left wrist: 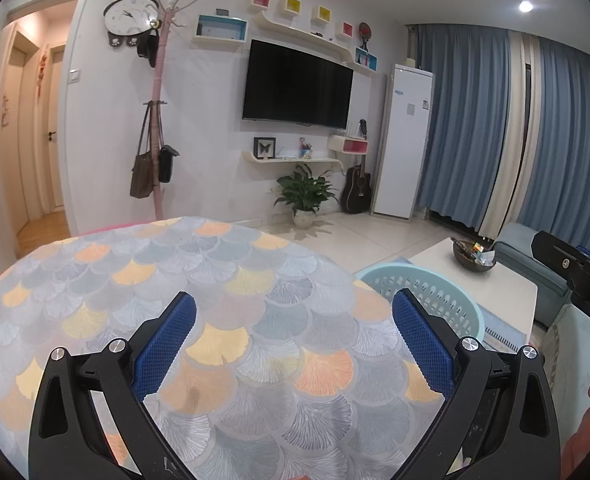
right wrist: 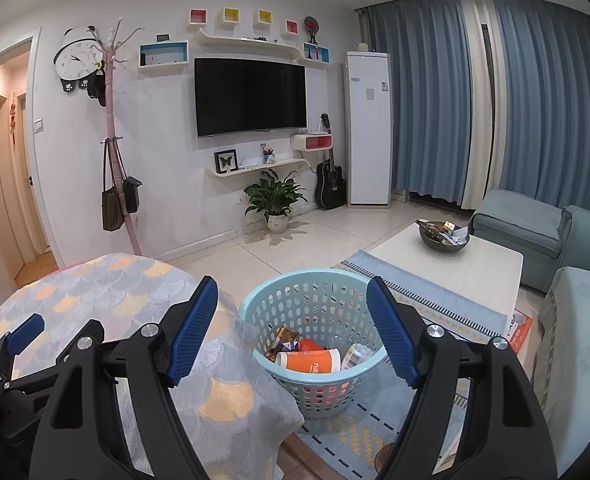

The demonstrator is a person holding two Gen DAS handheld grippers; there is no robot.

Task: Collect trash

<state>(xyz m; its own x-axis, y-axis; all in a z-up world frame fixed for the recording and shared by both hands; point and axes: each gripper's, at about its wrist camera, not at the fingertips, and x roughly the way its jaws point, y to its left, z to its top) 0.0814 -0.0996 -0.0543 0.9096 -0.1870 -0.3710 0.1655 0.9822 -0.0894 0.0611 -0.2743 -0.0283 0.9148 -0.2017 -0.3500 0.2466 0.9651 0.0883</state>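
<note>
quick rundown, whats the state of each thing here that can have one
left claw: open, holding nothing, over the round table
right claw: open, holding nothing, above the basket
basket: upright on the rug beside the table, trash inside
orange cup: lying on its side in the basket
tv: screen dark
curtains: drawn shut
bowl: on the coffee table, small items in it

Light blue plastic basket, perforated walls, upright on the floor rug, just beside the draped surface. Inside: orange-and-white paper cup lying on its side, crumpled clear plastic bottle, brown snack wrappers leaning against the wall.
</note>
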